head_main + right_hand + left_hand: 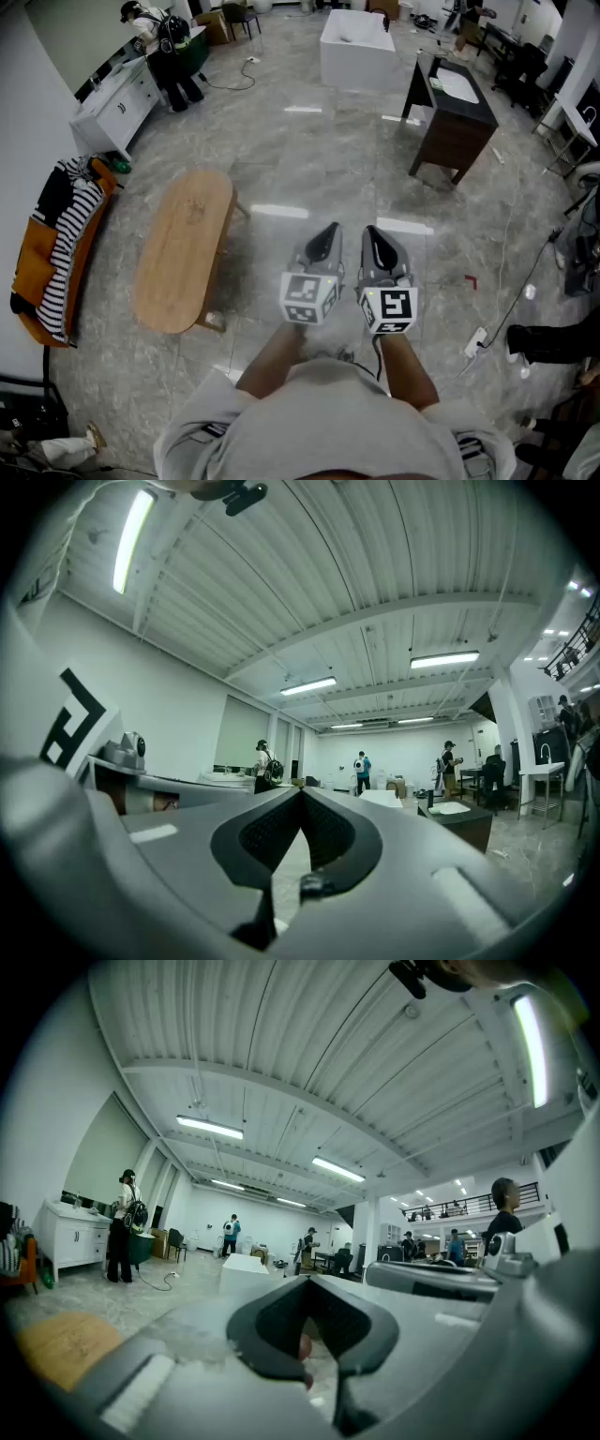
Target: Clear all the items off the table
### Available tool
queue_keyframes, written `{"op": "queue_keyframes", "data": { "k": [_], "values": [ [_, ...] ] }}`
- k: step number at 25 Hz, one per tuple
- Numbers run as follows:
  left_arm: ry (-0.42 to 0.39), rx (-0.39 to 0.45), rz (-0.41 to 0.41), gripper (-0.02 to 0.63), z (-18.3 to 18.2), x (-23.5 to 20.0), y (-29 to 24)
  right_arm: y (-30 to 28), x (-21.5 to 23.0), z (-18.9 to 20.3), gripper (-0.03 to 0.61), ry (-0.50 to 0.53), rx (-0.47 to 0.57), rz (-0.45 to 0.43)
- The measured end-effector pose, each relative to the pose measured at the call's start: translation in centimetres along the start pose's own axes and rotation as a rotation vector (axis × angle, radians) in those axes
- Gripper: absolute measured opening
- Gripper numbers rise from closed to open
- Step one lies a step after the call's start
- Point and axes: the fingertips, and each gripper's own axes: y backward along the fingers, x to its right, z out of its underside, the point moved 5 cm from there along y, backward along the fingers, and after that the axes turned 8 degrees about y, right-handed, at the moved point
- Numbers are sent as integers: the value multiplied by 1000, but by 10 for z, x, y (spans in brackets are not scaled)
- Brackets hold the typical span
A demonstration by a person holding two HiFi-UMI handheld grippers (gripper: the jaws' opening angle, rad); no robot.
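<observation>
Both of your grippers are up in front of you, side by side, and well apart from the desk. The left gripper [328, 234] has its fingers [258, 1330] shut tip to tip, with no item between them. A small reddish spot [302, 1345] shows through the gap lower down; it is too small to say what it is. The right gripper [374, 234] has its fingers [246, 841] shut tip to tip too, and it holds nothing.

The desk [178, 272] is the long wooden one with round ends, down on the floor to your left. Its top looks bare from the head view. A faint mark [195, 204] sits near the far end, too faint to tell if it is a thing or just the wood.

So no item shows that you could judge as heavy, soft or slippery. The clearing looks done, or nearly so. If that mark is a thing, it is flat and thin, so likely light and hard to pinch from above. Open the fingers and take it at an edge.
</observation>
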Motion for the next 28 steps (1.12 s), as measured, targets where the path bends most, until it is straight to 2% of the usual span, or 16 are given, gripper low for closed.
{"op": "queue_keyframes", "data": {
  "k": [10, 16, 20, 24, 28],
  "values": [
    [6, 33, -12, 21, -7, -28, 6, -21, -21, 2, 6, 22, 7, -13],
    [7, 34, -50, 21, -12, -65, 20, -49, -60, 2, 6, -61, 49, -122],
    [-2, 23, -83, 21, -18, -98, 39, -66, -83, 10, 6, -66, 11, -94],
    [25, 11, -125, 21, -28, -136, 52, -92, -100, 12, 6, -88, -33, -93],
    [41, -17, -161, 21, -6, -157, 40, -118, -101, 35, 6, -98, -61, -129]
  ]
}}
